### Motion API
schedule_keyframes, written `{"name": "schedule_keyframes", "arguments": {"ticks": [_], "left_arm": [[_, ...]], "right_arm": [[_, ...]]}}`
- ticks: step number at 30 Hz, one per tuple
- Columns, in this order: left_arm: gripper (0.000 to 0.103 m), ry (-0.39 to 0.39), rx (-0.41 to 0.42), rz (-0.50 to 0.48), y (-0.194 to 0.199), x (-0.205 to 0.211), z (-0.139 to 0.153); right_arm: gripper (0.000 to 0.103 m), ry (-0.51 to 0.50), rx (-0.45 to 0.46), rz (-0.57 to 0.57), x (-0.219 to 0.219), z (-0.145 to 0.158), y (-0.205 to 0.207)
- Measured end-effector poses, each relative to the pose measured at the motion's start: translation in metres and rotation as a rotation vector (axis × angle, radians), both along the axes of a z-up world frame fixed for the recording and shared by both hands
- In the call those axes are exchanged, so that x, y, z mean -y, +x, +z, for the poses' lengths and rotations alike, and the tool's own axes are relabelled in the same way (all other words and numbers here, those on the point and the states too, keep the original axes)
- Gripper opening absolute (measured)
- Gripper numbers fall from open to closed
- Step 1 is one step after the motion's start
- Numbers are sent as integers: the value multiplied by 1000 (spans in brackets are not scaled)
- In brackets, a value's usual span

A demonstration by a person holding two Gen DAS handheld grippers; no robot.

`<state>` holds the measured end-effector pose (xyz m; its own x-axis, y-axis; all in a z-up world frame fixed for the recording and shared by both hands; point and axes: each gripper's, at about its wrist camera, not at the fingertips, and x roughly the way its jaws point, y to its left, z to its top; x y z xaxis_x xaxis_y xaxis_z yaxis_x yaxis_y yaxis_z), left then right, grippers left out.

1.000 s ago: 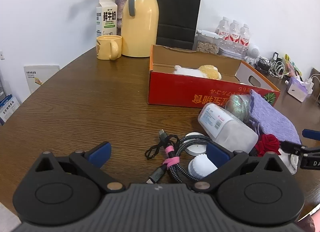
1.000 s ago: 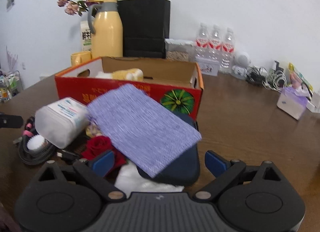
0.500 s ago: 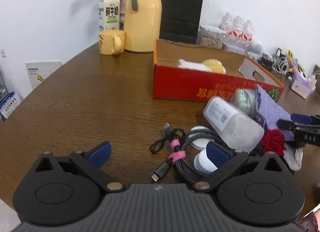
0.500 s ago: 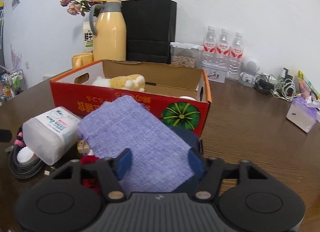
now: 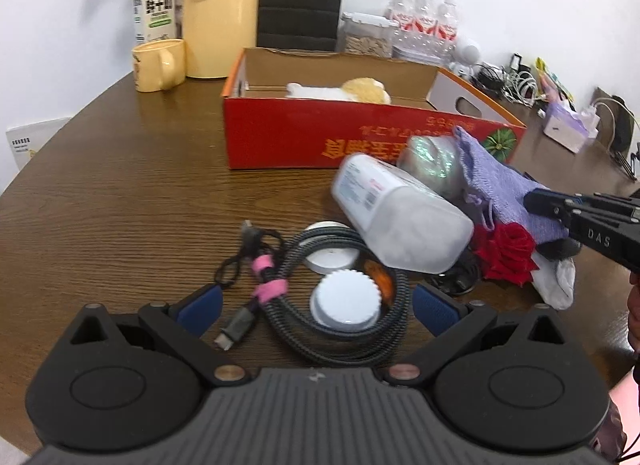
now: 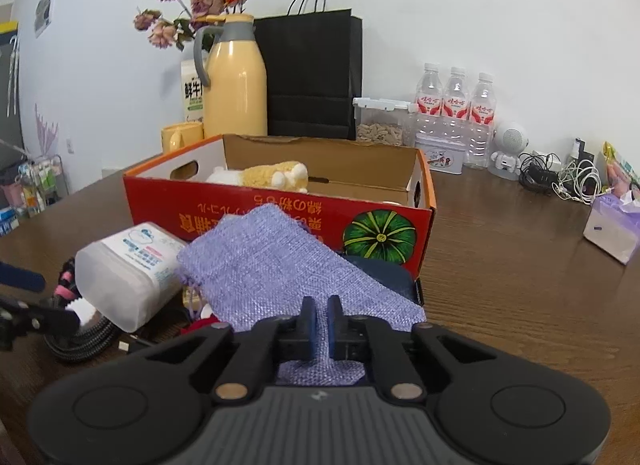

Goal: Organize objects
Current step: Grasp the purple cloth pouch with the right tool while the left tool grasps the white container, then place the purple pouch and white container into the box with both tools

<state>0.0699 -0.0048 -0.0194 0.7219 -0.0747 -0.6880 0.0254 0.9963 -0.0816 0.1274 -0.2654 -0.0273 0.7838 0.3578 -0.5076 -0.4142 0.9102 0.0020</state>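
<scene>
My right gripper (image 6: 319, 317) is shut on the near edge of a purple woven pouch (image 6: 280, 265), which lies in front of the red cardboard box (image 6: 280, 213). In the left wrist view its black fingers (image 5: 536, 199) pinch the pouch (image 5: 500, 181) from the right. A plush toy (image 6: 264, 177) lies inside the box. My left gripper (image 5: 316, 305) is open, low over a coiled braided cable (image 5: 344, 345) and a white round cap (image 5: 346, 301). A frosted white bottle (image 5: 400, 217) lies on its side beside a glittery ball (image 5: 434, 165) and a red rose (image 5: 506, 255).
At the back stand a yellow thermos (image 5: 220, 13), a yellow mug (image 5: 158, 65), a milk carton (image 5: 154, 5), a black paper bag (image 6: 312, 77) and water bottles (image 6: 456, 105). A tissue pack (image 6: 612, 225) and tangled chargers (image 6: 560, 177) sit on the brown table's (image 5: 120, 185) right side.
My right gripper's jaws closed from wide open onto the purple pouch. My left gripper came forward and lower toward the coiled cable and white cap.
</scene>
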Motion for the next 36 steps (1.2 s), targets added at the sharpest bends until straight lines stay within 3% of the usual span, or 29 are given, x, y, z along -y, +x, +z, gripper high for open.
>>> {"name": "schedule_keyframes", "arguments": {"ticks": [9,20,30,31,32,33,36], "left_arm": [[103,10,6,17,-3,0,4],[103,45,117,-39,11,29,43],[103,102,72,57,51,65,20],[96,111,72,63,52,67,18],[81,122,66,69,53,69,15],[75,122,51,71,55,70,12],[74,109,56,71,51,68,12]], "right_arm": [[2,76,50,-22,18,14,-12],[2,140,91,-29,31,31,-14],[2,167,104,-21,37,35,-15],[2,166,103,-19,37,35,-15],[2,167,102,-14,37,35,-14],[2,168,102,-11,36,34,-14],[2,171,108,1,33,36,-15]]}}
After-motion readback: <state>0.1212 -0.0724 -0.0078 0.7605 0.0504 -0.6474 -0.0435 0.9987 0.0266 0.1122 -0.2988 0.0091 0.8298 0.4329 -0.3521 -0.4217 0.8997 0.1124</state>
